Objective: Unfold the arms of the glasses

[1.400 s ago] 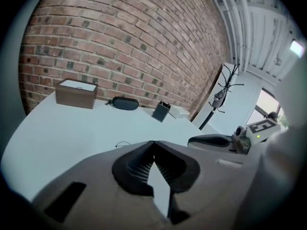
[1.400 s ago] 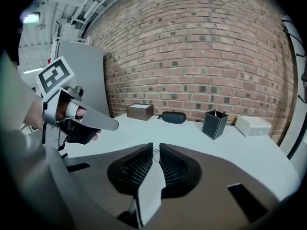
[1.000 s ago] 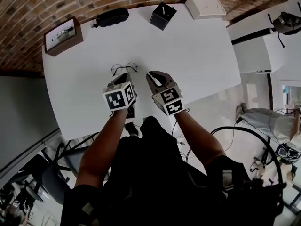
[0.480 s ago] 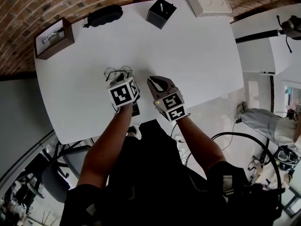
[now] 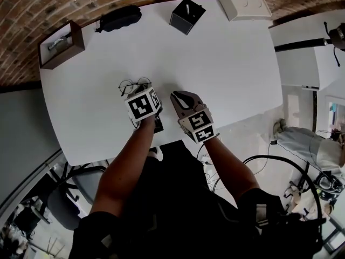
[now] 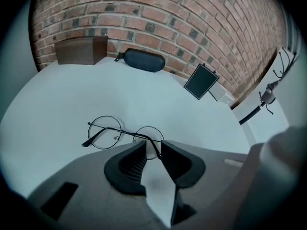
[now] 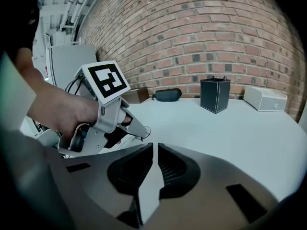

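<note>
Wire glasses (image 6: 106,132) now between parted, lately narrowing jaws of left claw (image 6: 152,145); right claw (image 7: 155,147) closed, empty.

Glasses (image 6: 125,134) on the table (image 5: 226,63) — case (image 5: 119,18) behind them.

On the one white table (image 5: 226,63) five loose things lie, and no kind comes twice. There is one pair of round wire glasses (image 6: 106,133), with two lenses. There is one black glasses case (image 5: 118,18), long and rounded. There is one brown wooden box (image 5: 78,36), with one pale thing in it that I cannot name. There is one black square container (image 5: 183,19), and one flat white box (image 5: 245,5) at the far corner.
</note>
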Action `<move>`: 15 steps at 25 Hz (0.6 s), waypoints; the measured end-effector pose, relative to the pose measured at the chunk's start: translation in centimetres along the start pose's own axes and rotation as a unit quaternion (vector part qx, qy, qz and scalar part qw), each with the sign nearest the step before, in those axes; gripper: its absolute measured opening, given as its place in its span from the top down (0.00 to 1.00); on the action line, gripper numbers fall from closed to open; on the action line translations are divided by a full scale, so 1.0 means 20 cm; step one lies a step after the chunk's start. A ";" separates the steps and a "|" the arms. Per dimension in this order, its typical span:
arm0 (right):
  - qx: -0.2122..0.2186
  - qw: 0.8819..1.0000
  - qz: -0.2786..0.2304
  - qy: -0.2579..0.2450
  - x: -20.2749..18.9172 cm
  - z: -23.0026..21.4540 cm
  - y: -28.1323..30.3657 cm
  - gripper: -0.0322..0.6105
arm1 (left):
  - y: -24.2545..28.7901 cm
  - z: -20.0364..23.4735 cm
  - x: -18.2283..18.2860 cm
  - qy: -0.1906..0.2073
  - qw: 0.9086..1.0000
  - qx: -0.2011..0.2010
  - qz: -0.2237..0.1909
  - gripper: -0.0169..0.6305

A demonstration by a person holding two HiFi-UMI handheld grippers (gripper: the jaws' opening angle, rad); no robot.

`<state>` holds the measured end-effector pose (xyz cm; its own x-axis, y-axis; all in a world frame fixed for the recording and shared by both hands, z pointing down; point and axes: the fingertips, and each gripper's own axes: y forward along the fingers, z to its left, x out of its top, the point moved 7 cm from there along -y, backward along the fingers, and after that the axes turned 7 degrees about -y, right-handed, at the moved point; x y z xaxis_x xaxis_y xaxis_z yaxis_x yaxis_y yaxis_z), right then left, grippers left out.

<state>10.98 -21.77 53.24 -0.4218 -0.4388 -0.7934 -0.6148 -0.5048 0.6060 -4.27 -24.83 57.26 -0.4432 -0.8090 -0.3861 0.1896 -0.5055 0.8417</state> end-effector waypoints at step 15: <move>0.023 0.999 -0.012 0.025 0.05 0.04 0.10 0.94 | -0.06 0.06 0.00 -0.070 0.995 -0.067 -0.035 0.93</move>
<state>8.82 -22.73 53.55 -0.3736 -0.4647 -0.8028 -0.6544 -0.4814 0.5831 -5.60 -23.89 56.75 -0.5749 -0.7256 -0.3781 0.2640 -0.6020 0.7536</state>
